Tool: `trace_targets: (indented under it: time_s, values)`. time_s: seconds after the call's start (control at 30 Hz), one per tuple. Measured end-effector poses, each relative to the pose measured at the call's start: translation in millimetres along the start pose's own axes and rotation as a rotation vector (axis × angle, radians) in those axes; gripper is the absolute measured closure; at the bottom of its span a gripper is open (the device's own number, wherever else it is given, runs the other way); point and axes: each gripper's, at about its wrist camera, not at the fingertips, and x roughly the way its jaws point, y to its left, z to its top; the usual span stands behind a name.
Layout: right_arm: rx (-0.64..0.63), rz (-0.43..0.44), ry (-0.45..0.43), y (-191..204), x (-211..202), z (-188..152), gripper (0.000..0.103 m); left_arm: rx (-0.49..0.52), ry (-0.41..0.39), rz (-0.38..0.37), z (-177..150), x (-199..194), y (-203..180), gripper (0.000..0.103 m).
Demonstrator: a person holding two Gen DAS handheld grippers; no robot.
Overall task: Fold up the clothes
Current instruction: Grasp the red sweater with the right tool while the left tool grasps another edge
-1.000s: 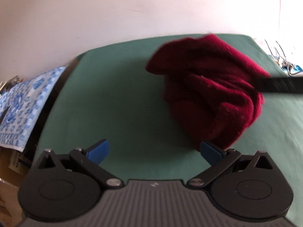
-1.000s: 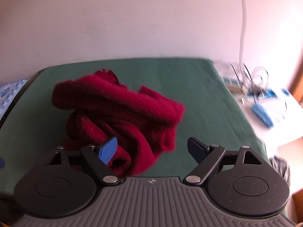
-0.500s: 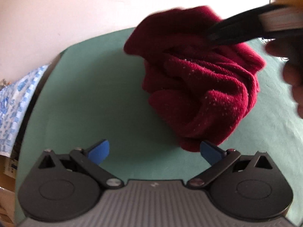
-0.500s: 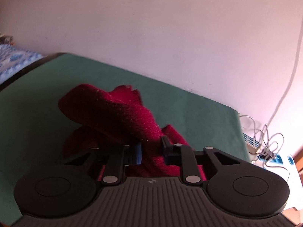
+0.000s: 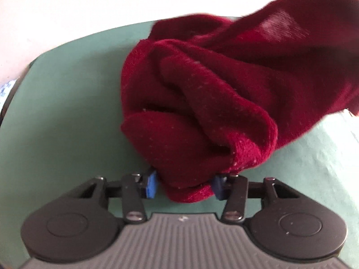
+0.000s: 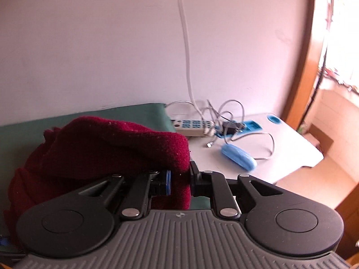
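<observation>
A crumpled dark red knitted garment (image 5: pixel 215 103) lies bunched on the green table cover (image 5: pixel 56 116). My left gripper (image 5: pixel 185 185) is shut on the garment's near lower fold, its blue pads pressing the cloth from both sides. In the right wrist view the same red garment (image 6: pixel 101 148) hangs raised from my right gripper (image 6: pixel 179 181), which is shut on an upper edge of it. In the left wrist view that lifted part stretches up to the right, and the right gripper itself is out of sight there.
To the right of the green cover (image 6: pixel 134 112) stands a white side table (image 6: pixel 280 143) with a power strip (image 6: pixel 193 126), tangled cables (image 6: pixel 226 112) and a blue case (image 6: pixel 239 157). A pale wall (image 6: pixel 112 44) rises close behind. A blue patterned cloth (image 5: pixel 5 89) shows at the far left.
My left gripper has closed on the garment's near fold; it was open before. My right gripper, clamped half a second ago, has lifted its edge and swung to the right.
</observation>
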Motion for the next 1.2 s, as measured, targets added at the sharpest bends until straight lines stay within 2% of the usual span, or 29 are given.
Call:
trace_targets:
  time_s: [0.07, 0.13, 0.2, 0.23, 0.4, 0.5, 0.57, 0.63, 0.7, 0.73, 0.77, 0.87, 0.97, 1.07, 1.1, 1.13, 1.2]
  values:
    - [0.029, -0.017, -0.019, -6, -7, 4, 0.096, -0.024, -0.016, -0.017, 5, -8, 11, 0.070]
    - [0.013, -0.023, -0.038, -11, -15, 8, 0.095, -0.048, -0.031, -0.033, 9, -15, 23, 0.072]
    - [-0.002, -0.012, -0.044, -9, -17, 10, 0.095, -0.066, -0.061, -0.040, 14, -28, 36, 0.079]
    - [-0.012, -0.009, -0.043, -2, -15, 11, 0.095, -0.065, -0.083, -0.030, 16, -37, 44, 0.083]
    - [-0.109, 0.012, -0.002, 21, 8, -1, 0.095, -0.031, -0.127, 0.058, 13, -68, 73, 0.086]
    - [-0.201, 0.009, 0.061, 21, 2, -16, 0.090, 0.000, -0.131, 0.109, 8, -79, 86, 0.081]
    - [-0.259, 0.003, 0.076, 18, -4, -24, 0.086, 0.021, -0.134, 0.142, 5, -87, 94, 0.063]
    - [-0.311, -0.001, 0.059, 15, -10, -27, 0.071, 0.046, -0.137, 0.167, 1, -91, 94, 0.050]
    - [-0.352, -0.005, -0.007, 17, -22, -23, 0.059, 0.075, -0.144, 0.151, 2, -89, 75, 0.043]
    - [-0.367, 0.017, -0.047, 21, -28, -20, 0.057, 0.090, -0.148, 0.142, 2, -88, 65, 0.037]
    - [-0.380, 0.044, -0.088, 25, -33, -18, 0.057, 0.104, -0.151, 0.133, 3, -87, 55, 0.031]
    - [-0.410, 0.150, -0.191, 47, -46, -13, 0.057, 0.124, -0.151, 0.093, 17, -72, 23, 0.028]
    - [-0.486, 0.286, -0.209, 78, -43, -22, 0.057, 0.120, -0.125, 0.085, 42, -45, 1, 0.022]
    - [-0.629, 0.248, -0.168, 104, -14, -42, 0.059, 0.083, -0.074, 0.062, 66, -17, -6, 0.017]
    - [-0.659, 0.229, -0.147, 108, -3, -47, 0.064, 0.077, -0.056, 0.055, 71, -8, -8, 0.017]
    - [-0.663, 0.217, -0.117, 107, 10, -50, 0.067, 0.071, -0.038, 0.048, 76, 1, -9, 0.018]
    - [-0.654, 0.208, -0.055, 103, 31, -51, 0.067, 0.060, -0.010, 0.037, 82, 16, -9, 0.019]
